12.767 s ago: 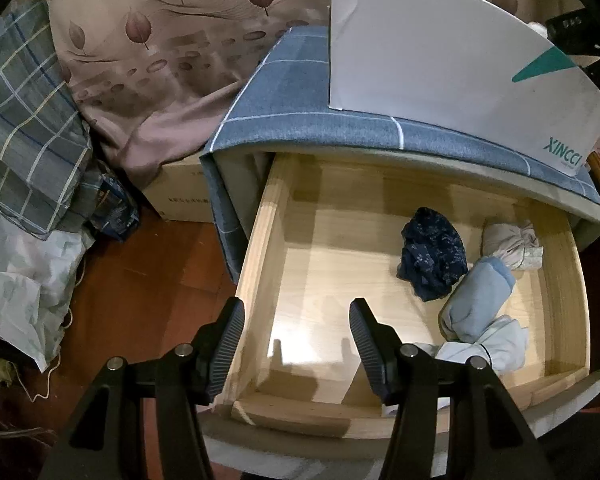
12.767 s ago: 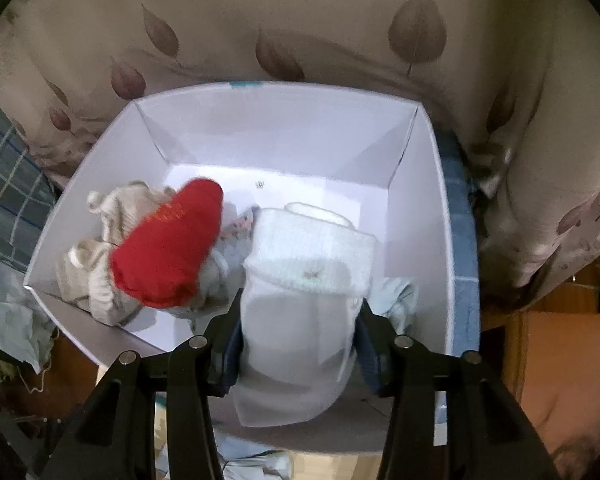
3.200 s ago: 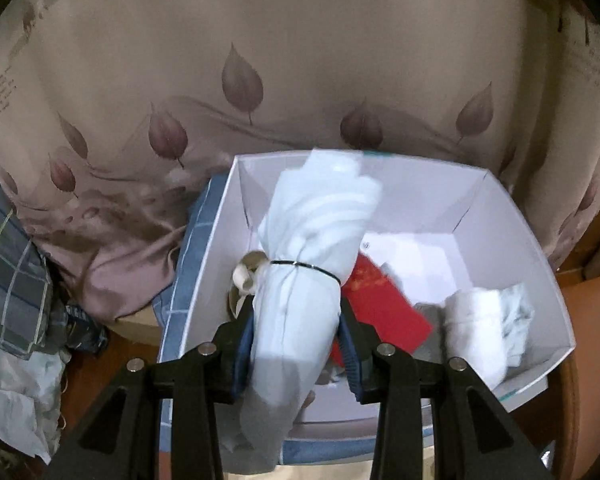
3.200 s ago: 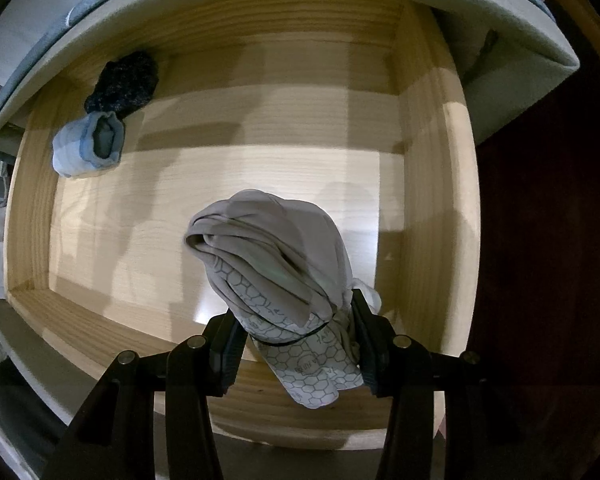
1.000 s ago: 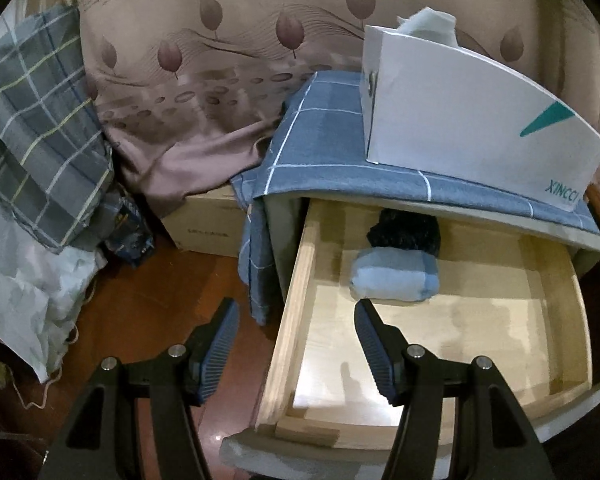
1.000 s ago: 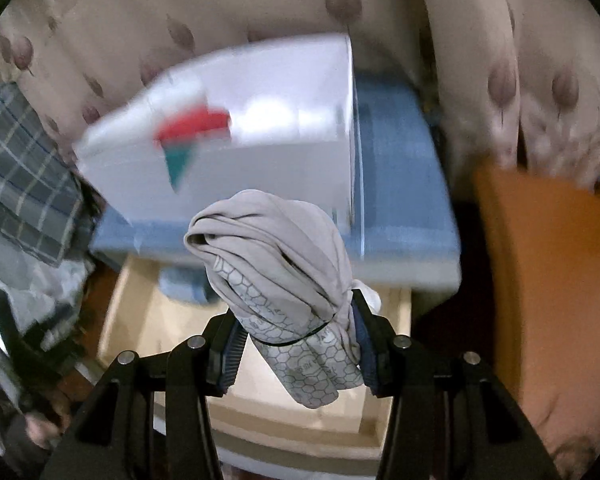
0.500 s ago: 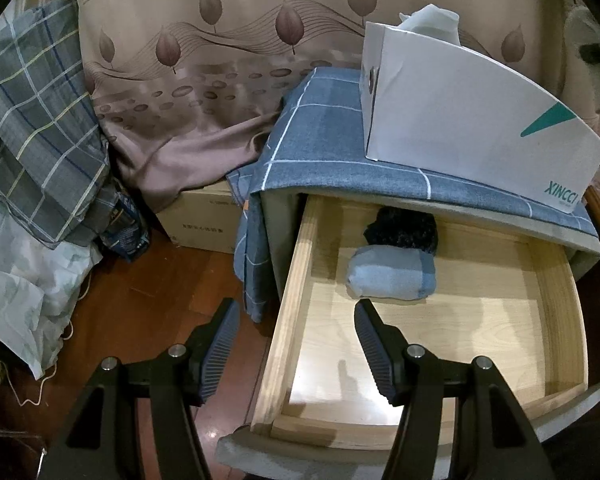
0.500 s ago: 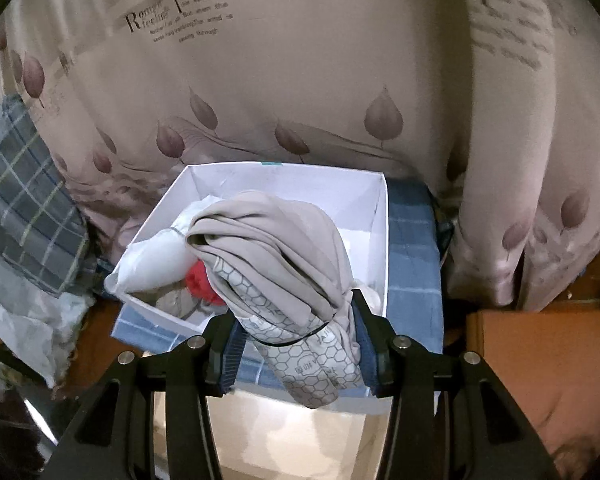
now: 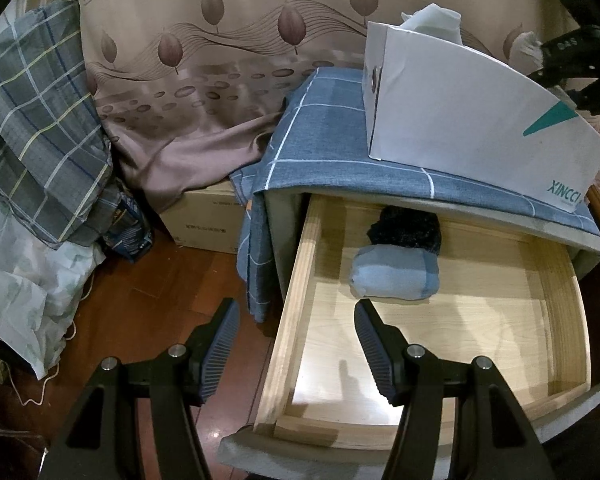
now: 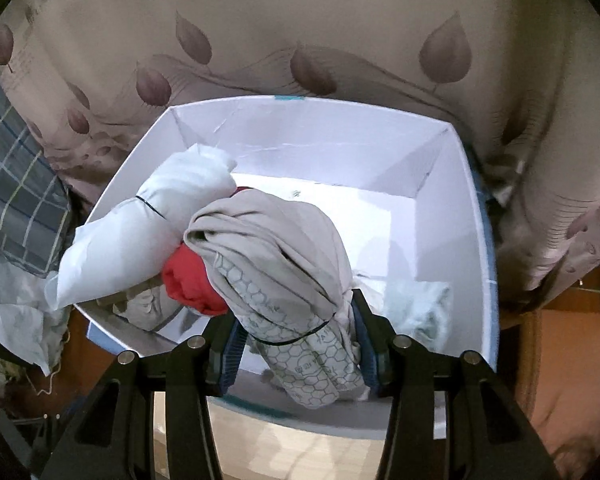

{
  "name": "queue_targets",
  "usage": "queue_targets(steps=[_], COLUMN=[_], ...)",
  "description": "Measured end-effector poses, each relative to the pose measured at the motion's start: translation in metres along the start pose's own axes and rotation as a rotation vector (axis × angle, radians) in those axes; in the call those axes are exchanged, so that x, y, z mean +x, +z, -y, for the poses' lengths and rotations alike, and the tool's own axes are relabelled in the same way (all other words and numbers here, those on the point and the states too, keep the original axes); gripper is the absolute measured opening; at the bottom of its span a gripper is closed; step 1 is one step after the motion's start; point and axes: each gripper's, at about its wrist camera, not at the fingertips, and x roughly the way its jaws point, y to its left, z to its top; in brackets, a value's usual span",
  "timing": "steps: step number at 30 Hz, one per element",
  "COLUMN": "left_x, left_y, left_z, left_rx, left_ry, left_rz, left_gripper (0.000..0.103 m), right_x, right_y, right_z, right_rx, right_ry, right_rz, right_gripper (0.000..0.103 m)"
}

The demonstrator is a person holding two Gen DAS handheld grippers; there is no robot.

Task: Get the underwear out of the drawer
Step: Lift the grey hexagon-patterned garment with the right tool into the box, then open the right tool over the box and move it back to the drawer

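Held item: grey underwear roll [image 10: 288, 280], honeycomb-printed at its lower end and bound by a thin black band, pinched by the right gripper [image 10: 296, 344] above the white box [image 10: 452, 184].
Box contents: white bundle [image 10: 140, 240] leaning over the left wall; red piece [image 10: 188, 280] beside it; pale cloth [image 10: 424, 304] in the right corner.
Drawer [image 9: 300, 280]: pulled open, light wood; held a light-blue roll [image 9: 394, 272] touching a dark bundle [image 9: 406, 230] at the back.
Left gripper [image 9: 296, 344]: jaws spread, nothing between them, hovering over the drawer's left front corner.
Cabinet top: blue checked cloth [image 9: 328, 140] under the box.
Surroundings: leaf-patterned curtain [image 9: 220, 40]; plaid fabric [image 9: 32, 140] at left.
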Motion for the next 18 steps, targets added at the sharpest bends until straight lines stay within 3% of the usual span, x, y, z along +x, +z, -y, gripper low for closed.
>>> queue_targets(steps=[7,12,18], left_x=[0.001,0.001,0.002], left_y=[0.0,0.001,0.001], left_z=[0.0,0.0,0.0], left_rx=[-0.003,0.001,0.003], left_ry=[0.0,0.005,0.007], left_rz=[-0.003,-0.007,-0.014], left_gripper=[0.061,0.061,0.061], right_x=[0.015,0.007,-0.023], right_y=[0.003,0.003,-0.002], right_z=[-0.009,-0.007,-0.004], right_rx=[-0.007,0.018,0.031], right_ry=[0.002,0.043,0.095], right_rz=[-0.015,0.025,0.101], right_gripper=[0.05,0.068,0.069])
